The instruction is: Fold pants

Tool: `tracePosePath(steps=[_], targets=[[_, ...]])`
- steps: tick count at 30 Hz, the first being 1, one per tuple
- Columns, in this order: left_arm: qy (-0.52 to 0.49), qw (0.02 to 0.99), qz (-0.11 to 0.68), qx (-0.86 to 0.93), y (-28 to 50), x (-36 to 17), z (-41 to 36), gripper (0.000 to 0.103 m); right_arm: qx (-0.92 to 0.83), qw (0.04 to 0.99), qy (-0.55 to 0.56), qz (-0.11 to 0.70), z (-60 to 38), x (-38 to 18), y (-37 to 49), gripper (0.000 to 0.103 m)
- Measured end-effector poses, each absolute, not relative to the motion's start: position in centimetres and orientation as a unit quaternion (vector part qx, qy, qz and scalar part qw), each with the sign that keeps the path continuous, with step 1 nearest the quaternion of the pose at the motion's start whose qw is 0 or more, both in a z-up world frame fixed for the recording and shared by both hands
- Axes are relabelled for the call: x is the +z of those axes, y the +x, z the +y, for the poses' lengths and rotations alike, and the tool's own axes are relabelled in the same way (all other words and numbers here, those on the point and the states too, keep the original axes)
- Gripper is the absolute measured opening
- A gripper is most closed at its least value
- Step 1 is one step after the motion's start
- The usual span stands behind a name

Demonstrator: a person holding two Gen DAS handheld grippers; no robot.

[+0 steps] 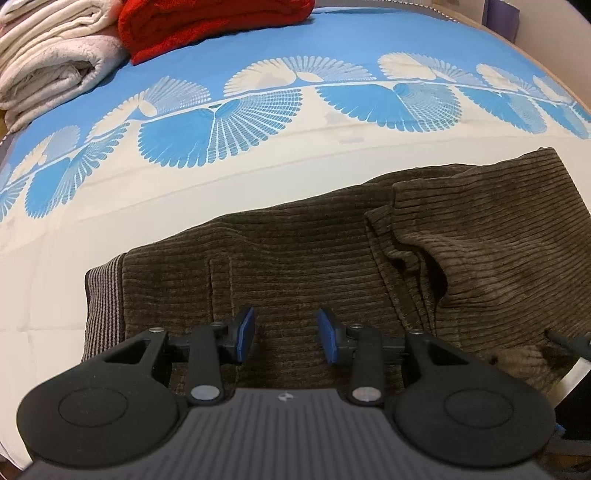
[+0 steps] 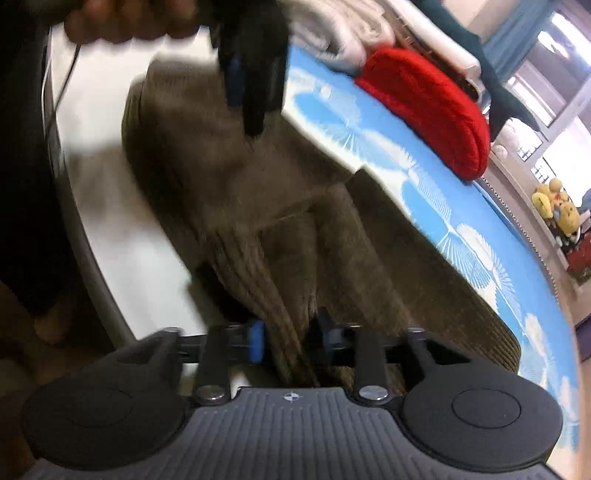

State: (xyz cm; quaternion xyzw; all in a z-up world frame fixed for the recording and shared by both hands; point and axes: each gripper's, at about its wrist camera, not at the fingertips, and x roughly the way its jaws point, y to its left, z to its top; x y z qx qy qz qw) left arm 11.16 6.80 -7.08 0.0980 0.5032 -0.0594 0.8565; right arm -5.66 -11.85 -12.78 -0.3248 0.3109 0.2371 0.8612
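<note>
We see brown ribbed pants [image 1: 332,258] lying flat on a bed [image 1: 110,229]. The bed cover is white near us and blue farther back, with a row of fan shapes across it. The pants are partly folded, with one part laid over the rest on the right side. A striped band [image 1: 101,302] sits at their left end.

Our left tool [image 1: 285,338] hangs just over the pants, pointing down at them. Its two blue pads [image 1: 246,334] stand apart, and only flat cloth shows in the gap below. We cannot tell if the pads touch the cloth.

Our right tool [image 2: 291,341] is at the other end of the pants. That picture is blurry. A raised fold of brown cloth [image 2: 266,295] runs between its blue pads [image 2: 256,341], which stand apart. We cannot tell if they press on it.

In the right tool's view, the left tool shows as a dark shape with a hand [image 2: 122,20] above it.

At the back of the bed sit a red folded blanket [image 1: 207,26] and a pale folded blanket [image 1: 51,62], side by side. Some yellow soft toys [image 2: 556,208] sit beyond the bed.
</note>
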Motion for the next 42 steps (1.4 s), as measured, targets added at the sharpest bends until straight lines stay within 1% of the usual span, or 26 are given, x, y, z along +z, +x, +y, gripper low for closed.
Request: tracePosePath(steps=[2,4,5,8,9,10,12,13,14,15,17,20,24,26,27,28,29,30,31,33,36,38,39,40,41,42], targets=[[0.087,0.856,0.505,-0.062,11.3,-7.0,6.8,0.044,0.241,0.875,-0.294,0.301,-12.2,-11.4,-5.5,0.052],[0.054,0.854,0.513,-0.072,11.5,-7.0,7.1,0.045,0.253,0.878,-0.276,0.297,-12.7,-10.9,-5.4,0.059],[0.022,0.851,0.518,-0.081,11.6,-7.0,7.4,0.045,0.258,0.877,-0.276,0.296,-12.6,-10.8,-5.4,0.064],[-0.071,0.838,0.530,-0.109,12.1,-7.1,8.0,0.047,0.270,0.868,-0.294,0.295,-12.0,-11.4,-5.5,0.065],[-0.098,0.832,0.533,-0.117,12.4,-7.3,8.0,0.051,0.272,0.866,-0.296,0.297,-12.4,-11.9,-5.5,0.066],[-0.119,0.827,0.536,-0.123,12.7,-7.5,7.9,0.056,0.275,0.864,-0.297,0.301,-12.3,-11.9,-5.4,0.066],[-0.144,0.820,0.538,-0.132,13.2,-7.7,7.3,0.063,0.278,0.857,-0.297,0.316,-12.0,-12.6,-4.8,0.066],[-0.154,0.816,0.539,-0.139,13.6,-7.9,6.9,0.065,0.282,0.851,-0.297,0.329,-12.0,-12.8,-4.6,0.064],[-0.162,0.813,0.541,-0.144,13.9,-8.1,6.4,0.067,0.292,0.845,-0.297,0.336,-11.9,-12.9,-4.7,0.053],[-0.167,0.809,0.545,-0.146,14.3,-8.3,5.9,0.072,0.298,0.843,-0.298,0.335,-11.9,-12.7,-4.8,0.037],[-0.166,0.804,0.553,-0.139,15.1,-9.0,5.1,0.078,0.302,0.844,-0.306,0.322,-11.8,-12.2,-5.2,0.022],[-0.182,0.789,0.576,-0.116,16.4,-10.7,4.5,0.079,0.294,0.864,-0.285,0.292,-12.7,-10.2,-5.7,0.017],[-0.234,0.760,0.595,-0.120,17.7,-12.2,4.3,0.079,0.263,0.915,-0.200,0.233,-15.5,-6.3,-6.0,0.015],[-0.242,0.754,0.597,-0.129,18.3,-12.2,4.0,0.077,0.257,0.930,-0.166,0.203,-17.1,-4.8,-6.4,0.015],[-0.245,0.751,0.598,-0.139,18.5,-12.1,3.7,0.069,0.253,0.936,-0.155,0.191,-17.7,-4.2,-6.5,0.015],[-0.244,0.752,0.595,-0.146,18.6,-12.0,3.5,0.057,0.251,0.939,-0.145,0.185,-18.2,-3.8,-6.5,0.015],[-0.235,0.759,0.588,-0.149,18.6,-11.6,3.3,0.049,0.253,0.941,-0.133,0.182,-18.8,-3.5,-6.5,0.015],[-0.225,0.766,0.582,-0.155,18.6,-11.2,3.1,0.034,0.254,0.942,-0.125,0.181,-19.2,-3.4,-6.5,0.015],[-0.217,0.772,0.574,-0.162,18.6,-10.6,2.9,0.030,0.257,0.941,-0.124,0.182,-19.3,-3.4,-6.5,0.015],[-0.194,0.804,0.532,-0.181,18.1,-8.5,2.5,0.026,0.266,0.937,-0.132,0.182,-19.2,-3.8,-7.0,0.015],[-0.184,0.842,0.457,-0.219,17.3,-5.2,2.6,0.026,0.291,0.928,-0.151,0.180,-18.2,-4.3,-7.4,0.016],[-0.153,0.865,0.423,-0.222,17.0,-4.2,2.4,0.028,0.320,0.914,-0.140,0.208,-18.1,-4.6,-7.4,0.020],[-0.137,0.872,0.423,-0.207,17.0,-4.3,2.2,0.035,0.327,0.909,-0.134,0.221,-18.1,-4.7,-7.4,0.023],[-0.120,0.877,0.430,-0.176,17.2,-4.8,2.2,0.044,0.330,0.906,-0.121,0.236,-18.3,-4.8,-7.2,0.024],[-0.111,0.880,0.439,-0.142,17.3,-5.3,2.4,0.044,0.337,0.900,-0.098,0.258,-18.7,-4.7,-6.8,0.027],[-0.102,0.883,0.444,-0.115,17.3,-5.6,2.7,0.044,0.340,0.895,-0.073,0.278,-19.2,-4.7,-6.3,0.035]])
